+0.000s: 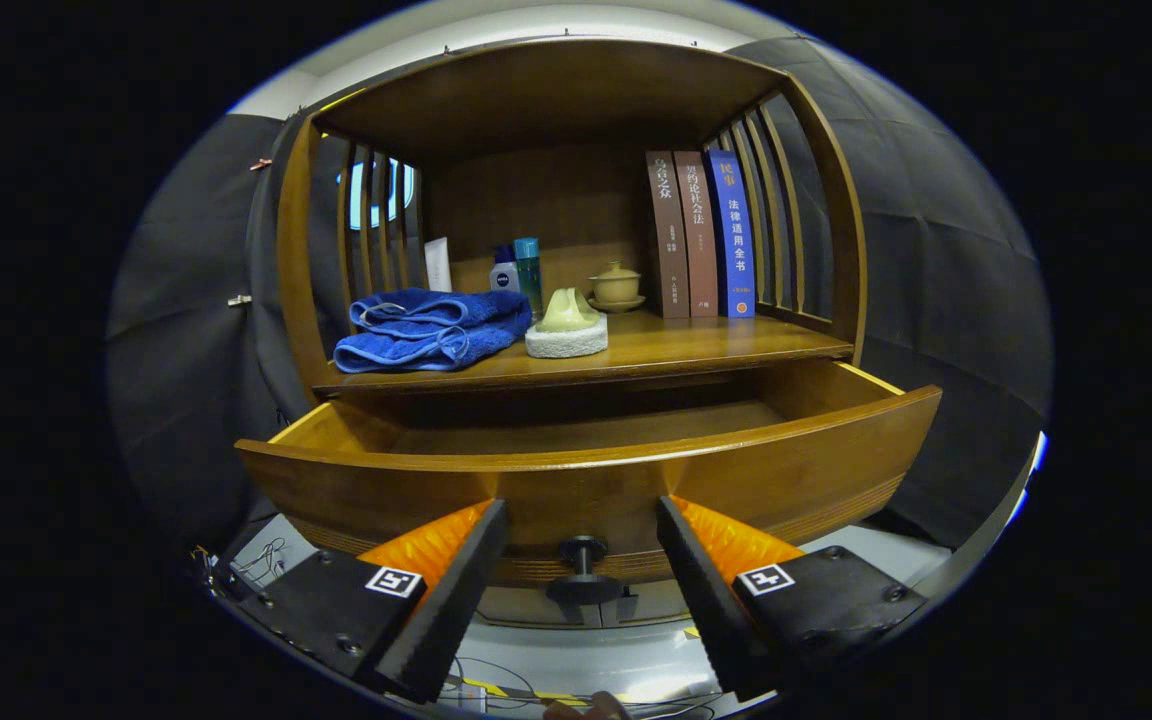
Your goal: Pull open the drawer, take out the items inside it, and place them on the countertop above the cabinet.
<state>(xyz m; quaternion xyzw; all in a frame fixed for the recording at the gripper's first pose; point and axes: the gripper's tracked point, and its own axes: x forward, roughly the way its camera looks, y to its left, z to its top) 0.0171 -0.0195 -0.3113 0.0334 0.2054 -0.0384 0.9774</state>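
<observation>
Between tongs' fingers: dark drawer knob [583, 556], untouched; tongs [581, 560] spread wide, holding nothing. Drawer [586, 478] pulled out toward viewer, visible floor bare wood, near part hidden behind front panel. Tabletop [696, 345] above carries folded blue towels [431, 328] at left, green soap dish on white pad [566, 325] at middle, bottles [519, 270] and lidded cup [616, 287] far back, three upright books [701, 235] at right.

Pulled-out drawer [586, 470], its knob [583, 556] between spread gripper [581, 545] fingers
</observation>
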